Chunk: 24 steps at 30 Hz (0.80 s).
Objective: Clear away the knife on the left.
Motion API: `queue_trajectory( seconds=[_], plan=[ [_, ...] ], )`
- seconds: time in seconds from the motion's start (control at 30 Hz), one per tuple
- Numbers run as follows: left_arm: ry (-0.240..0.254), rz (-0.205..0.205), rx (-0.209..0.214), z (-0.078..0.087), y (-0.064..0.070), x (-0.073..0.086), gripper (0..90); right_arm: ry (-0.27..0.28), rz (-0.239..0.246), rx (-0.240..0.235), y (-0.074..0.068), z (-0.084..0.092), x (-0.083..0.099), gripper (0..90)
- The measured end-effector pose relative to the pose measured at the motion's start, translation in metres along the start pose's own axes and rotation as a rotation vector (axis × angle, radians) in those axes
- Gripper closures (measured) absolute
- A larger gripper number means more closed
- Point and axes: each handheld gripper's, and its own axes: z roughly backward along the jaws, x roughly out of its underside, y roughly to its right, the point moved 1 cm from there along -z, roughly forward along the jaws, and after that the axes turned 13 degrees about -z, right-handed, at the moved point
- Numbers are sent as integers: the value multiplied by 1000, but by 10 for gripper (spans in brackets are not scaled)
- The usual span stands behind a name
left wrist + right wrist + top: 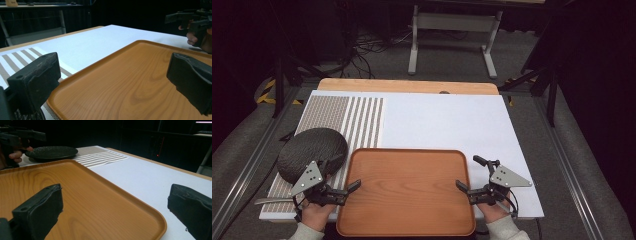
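A brown wooden tray (407, 192) lies at the front middle of the white table top (452, 122), with nothing on it. My left gripper (346, 172) is open at the tray's left rim. In the left gripper view its jaws (112, 82) stand wide: one over the striped mat (22, 56), the other over the tray (120, 87). At the tray's right rim my right gripper (468, 172) is open too. In its own view (115, 205) one jaw is above the tray (75, 195) and the other above the white top. Nothing sits between either pair of jaws.
A round black plate (312, 150) rests on the brown-and-white striped mat (362, 122) at the left, just behind my left hand; it is also in the right gripper view (52, 152). Beyond the table are a dark floor, cables and a metal stand (454, 35).
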Motion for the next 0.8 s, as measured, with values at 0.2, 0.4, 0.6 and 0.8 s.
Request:
queue_trajectory(
  seconds=[0.2,0.4,0.6,0.8],
  plan=[
    [-18,-39,15,1,0,-3,0,2,5,-2,0,1,-1,7],
    [-16,-29,35,3,-1,-7,12,2,-1,-4,1,0,0,8],
    [-36,-28,82,4,-1,-14,18,7,2,-3,1,1,-2,8],
    [-55,-27,126,5,-4,-23,20,12,1,-3,2,2,-3,8]
  ],
)
